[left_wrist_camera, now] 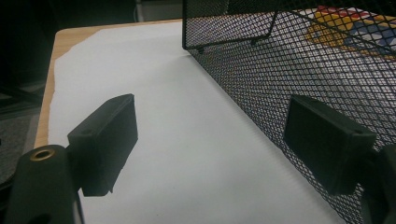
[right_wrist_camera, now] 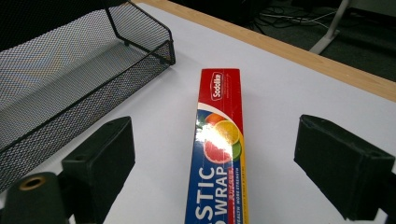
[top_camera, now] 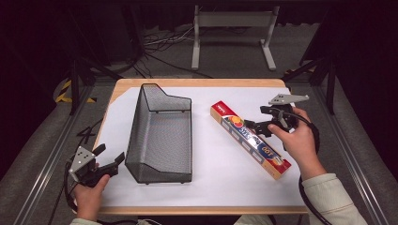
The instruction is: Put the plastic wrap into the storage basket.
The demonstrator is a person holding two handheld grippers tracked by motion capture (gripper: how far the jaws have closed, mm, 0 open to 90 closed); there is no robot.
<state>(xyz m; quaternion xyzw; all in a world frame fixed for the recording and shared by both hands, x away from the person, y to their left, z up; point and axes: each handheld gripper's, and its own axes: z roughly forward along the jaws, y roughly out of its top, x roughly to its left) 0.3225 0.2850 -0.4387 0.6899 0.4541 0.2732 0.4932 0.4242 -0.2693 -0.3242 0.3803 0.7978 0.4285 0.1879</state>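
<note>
Plastic wrap box (top_camera: pixel 250 139) lying diagonally on white sheet (top_camera: pixel 220 178), right of mesh basket (top_camera: pixel 159 136); right gripper (top_camera: pixel 257 126) over box w/ jaws spread, box between them ungripped; left gripper (top_camera: pixel 109 160) released, beside basket's near-left corner.

Box (top_camera: pixel 250 139) right of basket (top_camera: pixel 159 136)

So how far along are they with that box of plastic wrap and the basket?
Barely begun. The black mesh basket stands empty. The plastic wrap box lies flat on the white sheet beside it. The right tool is open, jaws either side of the box without gripping. The left tool waits open by the basket. Probably gripping, lifting and placing all remain.
</note>
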